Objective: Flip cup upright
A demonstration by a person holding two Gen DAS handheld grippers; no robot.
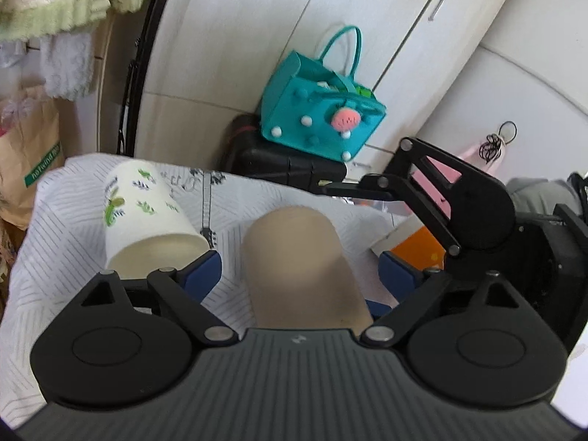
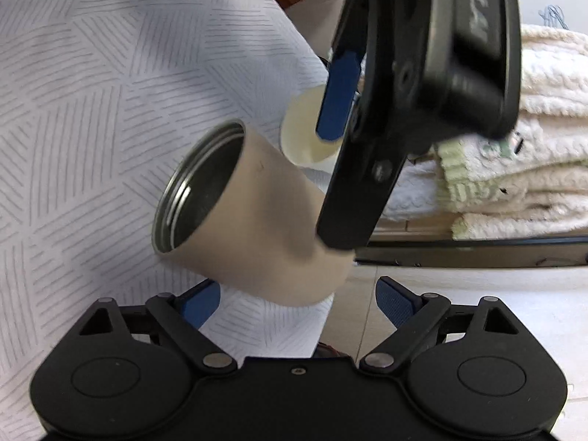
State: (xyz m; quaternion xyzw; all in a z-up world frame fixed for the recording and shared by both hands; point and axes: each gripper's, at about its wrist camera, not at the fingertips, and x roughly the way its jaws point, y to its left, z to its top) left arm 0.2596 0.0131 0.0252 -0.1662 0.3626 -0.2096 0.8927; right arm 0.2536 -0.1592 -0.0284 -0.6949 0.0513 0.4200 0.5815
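Your beige cup (image 2: 253, 217) lies tipped on its side over the white patterned cloth (image 2: 92, 110), its open metal-lined mouth turned toward ten o'clock in the right wrist view and its closed base toward four o'clock. From the left wrist view the same cup (image 1: 305, 268) runs between your left gripper (image 1: 301, 275)'s blue pads (image 1: 204, 273), base pointing away toward twelve o'clock. The pads sit wide on either side of it, and a strip of cloth shows between the nine o'clock pad and the cup wall; whether the three o'clock pad touches it, you cannot tell. In the right wrist view that gripper (image 2: 352, 110) comes down from one o'clock across the cup's base end.

Your right gripper (image 2: 297, 299) has its fingers spread wide, with the cup's base just ahead of them at twelve o'clock and nothing between them.

At ten o'clock of the beige cup in the left wrist view lies a cream leaf-print cup (image 1: 147, 213), also on its side on the cloth. Beyond, at twelve o'clock, a teal felt bag (image 1: 319, 114) sits on a black case (image 1: 279, 165). Folded towels (image 2: 514, 169) lie at three o'clock in the right wrist view.
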